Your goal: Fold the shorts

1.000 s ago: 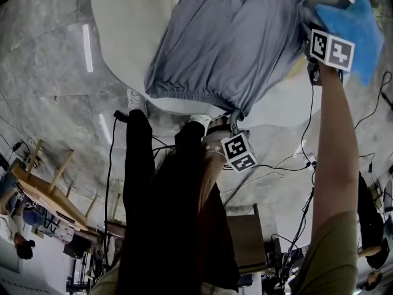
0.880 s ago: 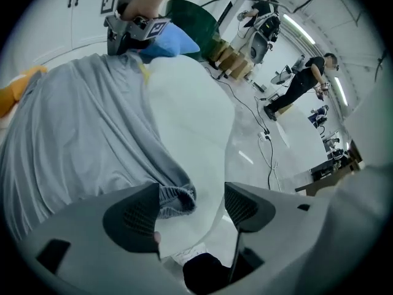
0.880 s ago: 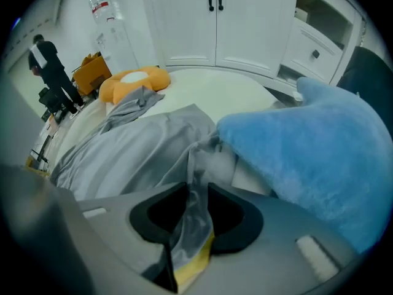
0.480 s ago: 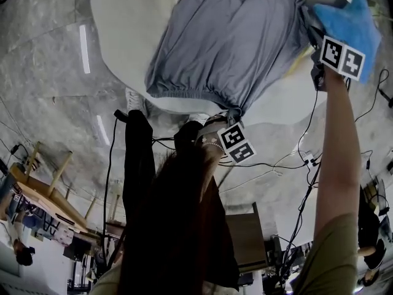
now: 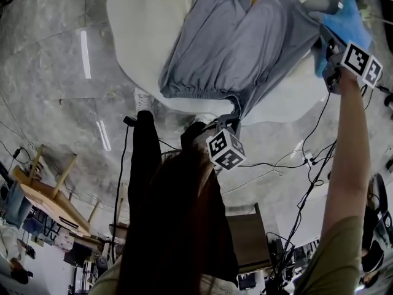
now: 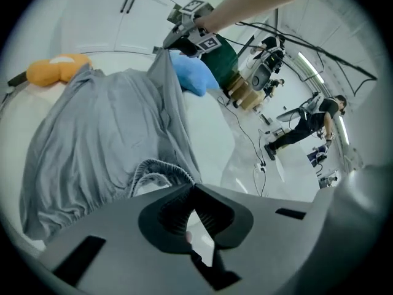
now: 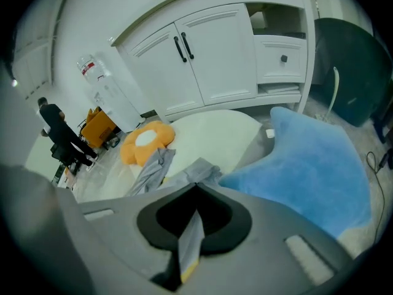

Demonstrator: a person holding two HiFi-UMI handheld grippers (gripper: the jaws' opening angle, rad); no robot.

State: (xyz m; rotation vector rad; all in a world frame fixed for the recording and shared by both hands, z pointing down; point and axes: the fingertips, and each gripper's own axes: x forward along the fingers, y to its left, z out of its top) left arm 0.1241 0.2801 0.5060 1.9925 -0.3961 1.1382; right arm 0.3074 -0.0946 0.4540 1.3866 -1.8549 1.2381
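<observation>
Beside the shorts (image 5: 245,48), blue cushion (image 5: 348,23), orange cushion (image 7: 144,141).

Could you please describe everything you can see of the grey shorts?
The grey shorts look thin and smooth, with a gathered elastic waistband nearest the person. They lie spread, wrinkled, across the white table. The left gripper is shut on a waistband corner, the right gripper on the opposite side, beside a blue cushion.

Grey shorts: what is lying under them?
The white round surface lies under the grey shorts; their edge overlaps an orange flower cushion. Anything else beneath is covered.
</observation>
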